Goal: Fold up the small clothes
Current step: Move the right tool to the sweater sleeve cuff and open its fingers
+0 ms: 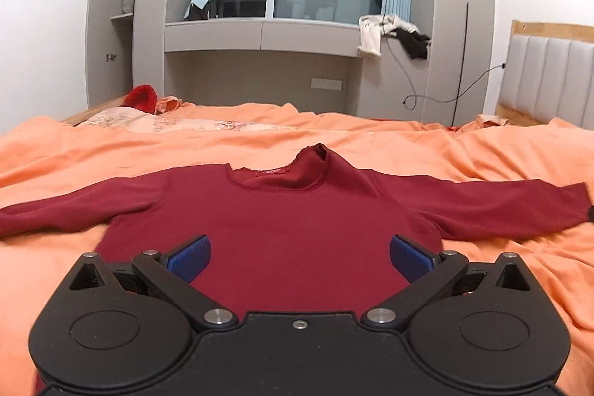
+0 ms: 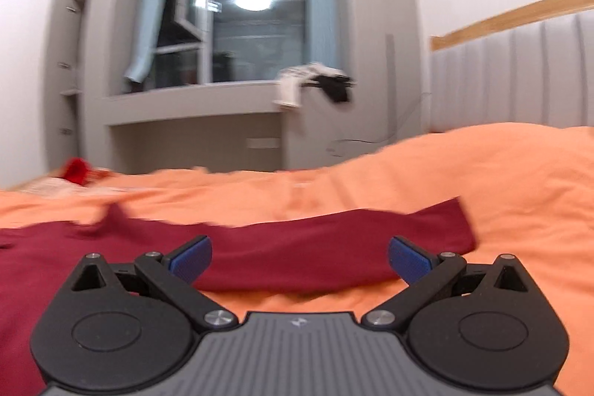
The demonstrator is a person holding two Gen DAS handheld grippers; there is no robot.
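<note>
A dark red sweater lies spread flat, sleeves out, on an orange bed cover. The left gripper hovers low over the sweater's body, jaws wide apart and empty. The right gripper, equally wide, points across one outstretched sleeve, gripping nothing.

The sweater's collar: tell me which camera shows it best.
The left wrist view. The sweater lies flat on the orange bedding and its collar is sharp and centred, with the label visible. The right wrist view shows the collar only as a blur at the left; mostly one sleeve.
</note>
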